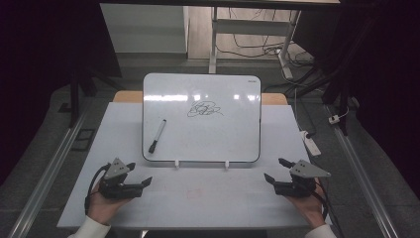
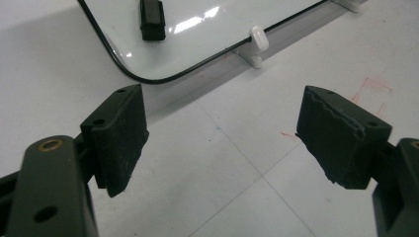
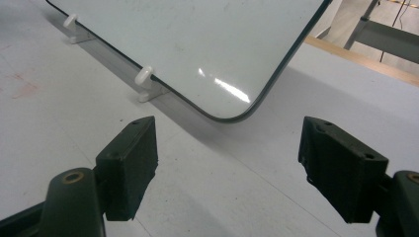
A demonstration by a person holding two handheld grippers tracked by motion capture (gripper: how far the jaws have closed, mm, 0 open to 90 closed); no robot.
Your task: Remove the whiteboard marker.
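Resting on the white table (image 1: 198, 198): left gripper (image 1: 140, 174) at 7 o'clock, right gripper (image 1: 275, 170) at 5 o'clock, both gaping wide, holding nothing. Leaning at centre on two white clips (image 1: 176, 163): whiteboard (image 1: 223, 134), bearing a black scribble (image 1: 204, 108). Lying at its 8 o'clock: black marker (image 1: 157, 136).

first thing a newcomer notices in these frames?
The whiteboard propped mid-table on small white feet, with a black scribble near its centre and a marker lying on its lower left. Then the left gripper and right gripper, both open, held near the table's front corners, short of the board.
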